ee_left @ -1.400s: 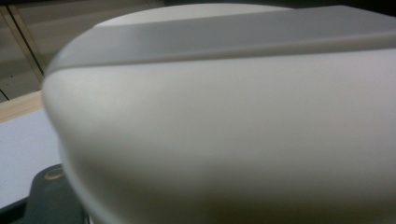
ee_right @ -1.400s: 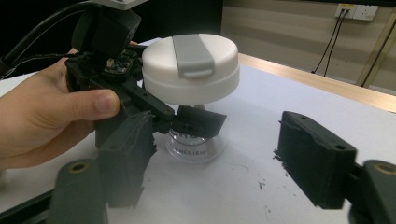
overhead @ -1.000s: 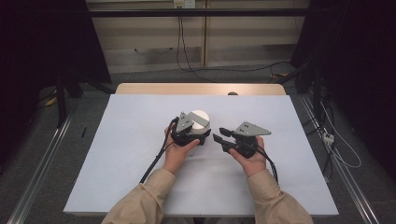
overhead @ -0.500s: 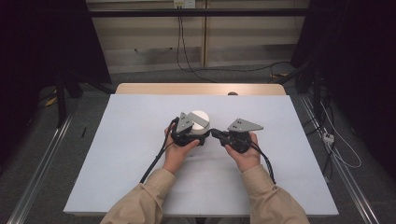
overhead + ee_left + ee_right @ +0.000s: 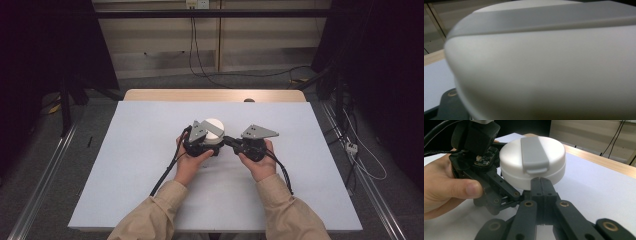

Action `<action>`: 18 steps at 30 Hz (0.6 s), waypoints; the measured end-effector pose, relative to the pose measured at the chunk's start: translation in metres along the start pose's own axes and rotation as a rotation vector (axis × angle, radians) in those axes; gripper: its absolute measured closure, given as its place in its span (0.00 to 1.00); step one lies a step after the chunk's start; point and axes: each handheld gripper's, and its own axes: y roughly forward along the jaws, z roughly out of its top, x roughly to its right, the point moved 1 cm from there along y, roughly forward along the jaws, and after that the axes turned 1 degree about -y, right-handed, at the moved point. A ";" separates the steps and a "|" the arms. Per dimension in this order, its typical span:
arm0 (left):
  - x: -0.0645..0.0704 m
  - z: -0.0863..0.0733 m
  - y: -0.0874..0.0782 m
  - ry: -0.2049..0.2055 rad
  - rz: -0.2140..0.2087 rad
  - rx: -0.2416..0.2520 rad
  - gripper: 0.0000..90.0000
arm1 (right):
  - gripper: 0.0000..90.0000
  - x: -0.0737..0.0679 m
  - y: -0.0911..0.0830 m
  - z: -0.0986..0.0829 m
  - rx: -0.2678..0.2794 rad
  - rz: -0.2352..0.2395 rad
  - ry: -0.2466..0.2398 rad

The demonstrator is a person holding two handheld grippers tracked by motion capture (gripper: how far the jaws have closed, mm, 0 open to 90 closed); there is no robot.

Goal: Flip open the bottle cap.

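Observation:
A white round container (image 5: 215, 125) with a grey tab (image 5: 534, 153) across its lid sits in the middle of the table. My left gripper (image 5: 209, 146) is shut on it low down, and the jaws are hidden beneath the lid. Up close in the left gripper view, the container (image 5: 549, 75) and its grey tab (image 5: 549, 20) are blurred. My right gripper (image 5: 541, 183) is shut with nothing between its jaws, and its tips touch the container's side just under the end of the tab. In the high view the right gripper (image 5: 228, 141) points left at the container.
The white table top (image 5: 150, 175) has a wooden strip (image 5: 215, 95) along its far edge. Cables trail from both grippers toward the person. A hand (image 5: 446, 187) grips the left gripper. Floor cables and metal rails flank the table.
The right gripper has moved left across the table until its tips meet the container. The left gripper and the container have stayed in place.

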 end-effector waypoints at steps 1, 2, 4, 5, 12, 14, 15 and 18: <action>0.000 0.000 0.000 0.000 0.000 0.000 0.21 | 1.00 0.000 0.001 0.000 0.002 0.001 0.000; 0.000 0.000 0.000 -0.003 0.000 0.003 0.21 | 1.00 0.000 0.001 0.001 0.002 0.002 0.002; 0.000 0.000 0.000 -0.001 -0.001 0.002 0.21 | 1.00 0.000 0.002 0.001 -0.001 0.002 -0.003; 0.000 0.000 0.000 0.001 0.002 0.002 0.21 | 1.00 -0.001 0.002 0.001 0.001 0.003 -0.001; 0.000 0.000 0.000 -0.002 0.001 -0.001 0.21 | 1.00 -0.001 0.001 0.003 0.012 0.005 -0.004; 0.000 -0.001 0.000 -0.004 0.000 -0.001 0.21 | 1.00 -0.001 0.001 0.003 0.011 0.006 -0.001; 0.000 -0.001 0.000 -0.004 0.001 -0.002 0.21 | 1.00 -0.001 0.002 0.003 0.013 0.005 -0.003; 0.000 -0.001 0.000 -0.006 -0.002 -0.001 0.21 | 1.00 -0.001 0.001 0.004 0.016 0.004 -0.005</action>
